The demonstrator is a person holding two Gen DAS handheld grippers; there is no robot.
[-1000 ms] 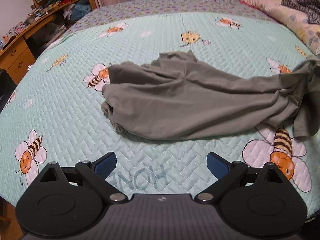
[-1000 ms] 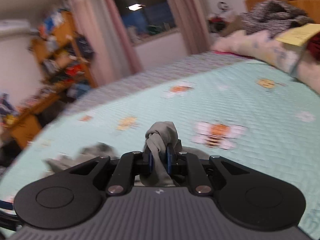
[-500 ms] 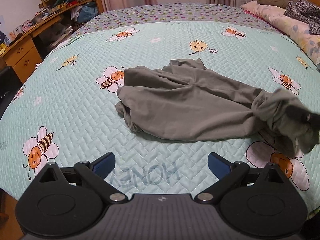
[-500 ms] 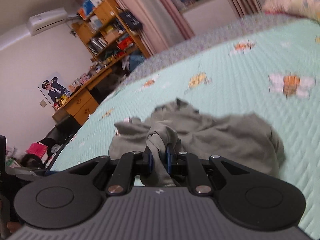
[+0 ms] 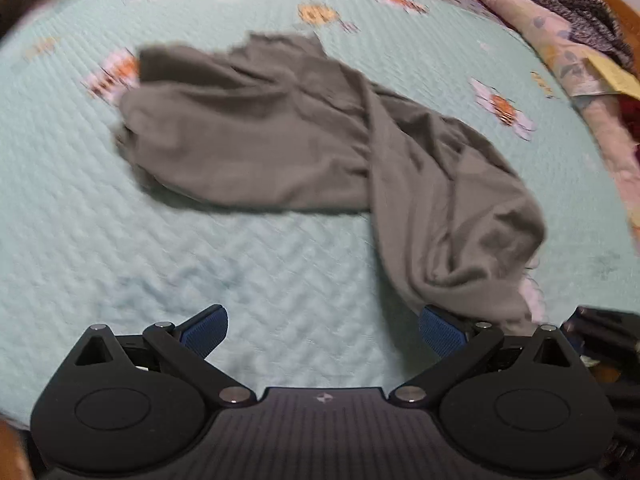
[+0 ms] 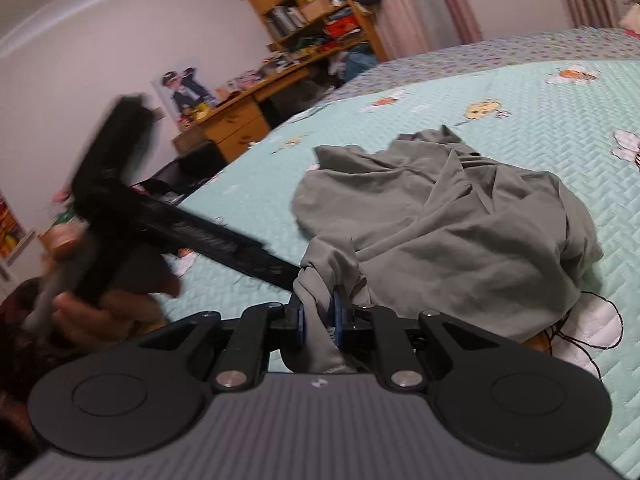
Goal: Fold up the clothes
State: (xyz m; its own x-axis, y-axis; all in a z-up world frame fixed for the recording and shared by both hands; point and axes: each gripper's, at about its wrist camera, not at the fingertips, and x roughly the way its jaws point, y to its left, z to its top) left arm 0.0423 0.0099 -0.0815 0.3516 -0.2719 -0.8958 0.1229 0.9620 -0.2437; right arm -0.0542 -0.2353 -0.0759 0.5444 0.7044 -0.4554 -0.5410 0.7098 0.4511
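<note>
Left wrist: left gripper (image 5: 322, 330) jaws wide apart, nothing between; grey garment (image 5: 320, 140) crumpled on bee-print quilt (image 5: 120, 260). Right wrist: right gripper (image 6: 318, 318) clamped on bunched garment edge; remainder heaped on quilt; left hand (image 6: 100, 312) nearby.

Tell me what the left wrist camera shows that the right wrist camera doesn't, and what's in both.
Only the left wrist view: the left gripper with its jaws wide open and nothing between them, and the pillows along the bed's far right edge.

Only the right wrist view: the right gripper shut on a bunched end of the grey garment, a hand holding the other tool, and the wooden desk and bookshelf.

Both: the crumpled grey garment on the bee-print bedspread.
</note>
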